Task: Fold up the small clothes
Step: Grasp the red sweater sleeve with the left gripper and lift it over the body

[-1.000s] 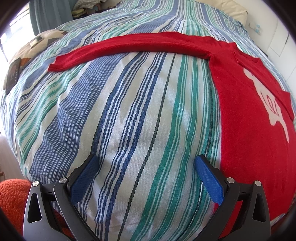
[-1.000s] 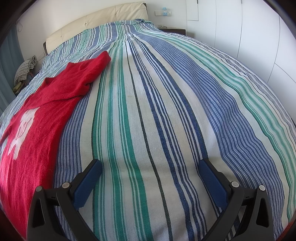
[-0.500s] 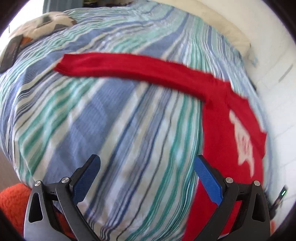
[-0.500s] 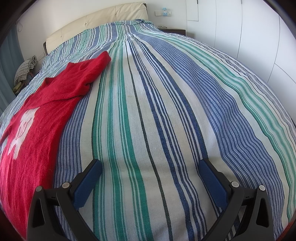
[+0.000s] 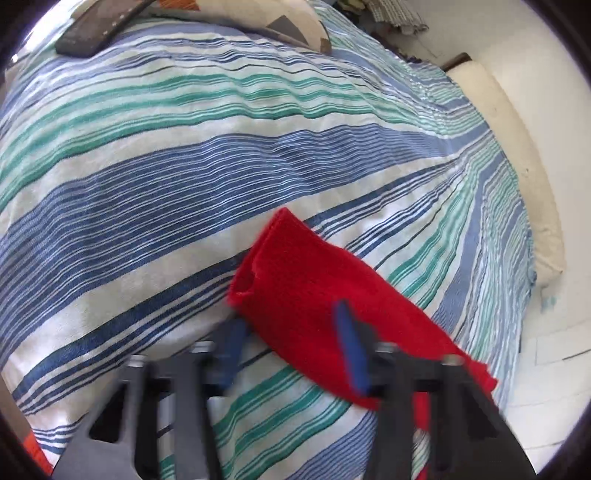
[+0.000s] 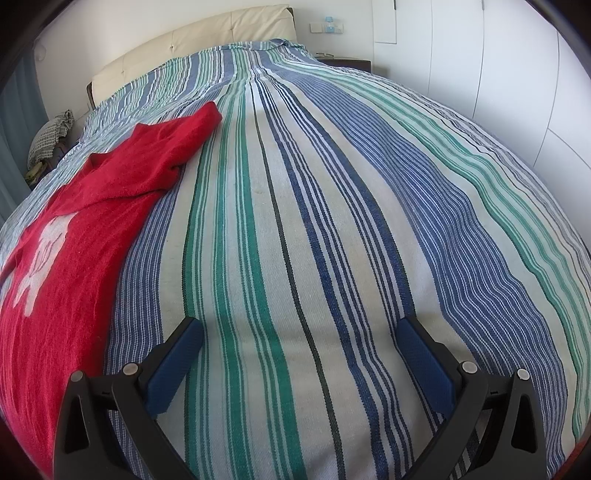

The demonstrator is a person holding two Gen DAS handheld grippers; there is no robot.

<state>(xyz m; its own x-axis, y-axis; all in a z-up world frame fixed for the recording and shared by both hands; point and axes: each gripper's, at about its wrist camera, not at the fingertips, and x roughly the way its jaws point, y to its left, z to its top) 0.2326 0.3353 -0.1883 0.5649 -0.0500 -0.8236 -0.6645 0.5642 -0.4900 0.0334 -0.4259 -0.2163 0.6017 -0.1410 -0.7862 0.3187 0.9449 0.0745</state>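
Note:
A red sweater with a white motif lies flat on the striped bedspread, at the left of the right wrist view. One of its sleeves stretches out to a cuff in the left wrist view. My left gripper is down over that sleeve just behind the cuff. Its jaws are closing with the red cloth between them, flat and not pinched. The blue fingers are blurred. My right gripper is open over bare bedspread to the right of the sweater, with nothing between its fingers.
A patterned cushion and a dark flat device lie at the top of the left wrist view. A cream headboard, a bedside table and white wardrobe doors stand beyond the bed. Something orange lies below the bed edge.
My left gripper has swung along the bed to the sleeve's cuff end and rolled. Its jaws have narrowed around the sleeve. The right gripper has not moved.

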